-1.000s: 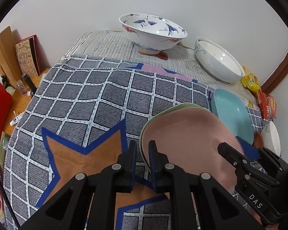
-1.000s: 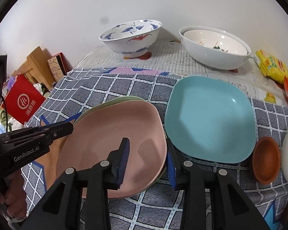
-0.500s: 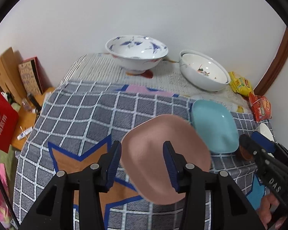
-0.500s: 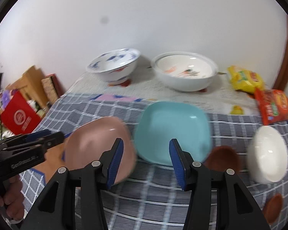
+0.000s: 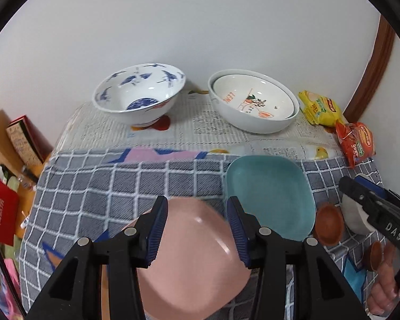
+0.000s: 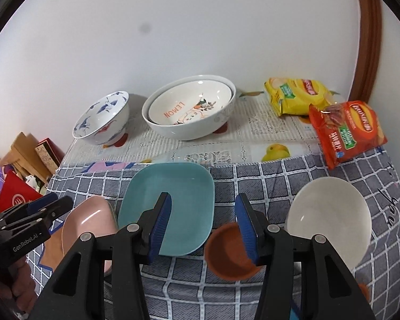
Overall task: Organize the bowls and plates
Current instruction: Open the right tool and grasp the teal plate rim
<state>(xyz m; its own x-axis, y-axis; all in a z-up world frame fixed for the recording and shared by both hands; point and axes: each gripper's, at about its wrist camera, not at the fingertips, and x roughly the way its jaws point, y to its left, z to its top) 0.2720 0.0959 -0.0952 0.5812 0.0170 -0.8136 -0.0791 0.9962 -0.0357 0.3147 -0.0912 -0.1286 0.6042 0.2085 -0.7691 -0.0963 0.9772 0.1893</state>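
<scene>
Left gripper: our fingers stand wide apart above the pink plate, gripping nothing; the plate lies flat on the checked cloth below them.
Right gripper: fingers likewise spread wide and empty, hanging over the near edge of the teal plate and the small brown dish.
Pink plate: near left of the surface, just beside the teal plate; from the right wrist view their edges look very close, and we cannot tell whether they touch. We judge it sits there as the base of a plate pile.
Teal plate: middle of the cloth, flat and bare, with open cloth on its far side, so its near rim is the easy place for us to pinch.
Small brown dish: near right of the teal plate, close to its corner, half hidden by our right fingers.
White bowl: near right, alone on the cloth, upright.
Far row: a blue-patterned bowl at the far left, and a lemon-print bowl nested inside a larger white one to its right, against the wall; we read that nesting as bowls already grouped.
Snack packets: far right edge, out of our way.
Step in hand: we judge we are between grasps, choosing the next piece; the teal plate seems the likeliest, to go with the pink one.
Risk: plates lying flat on soft cloth give little edge to catch, and the brown dish crowds the corner.
</scene>
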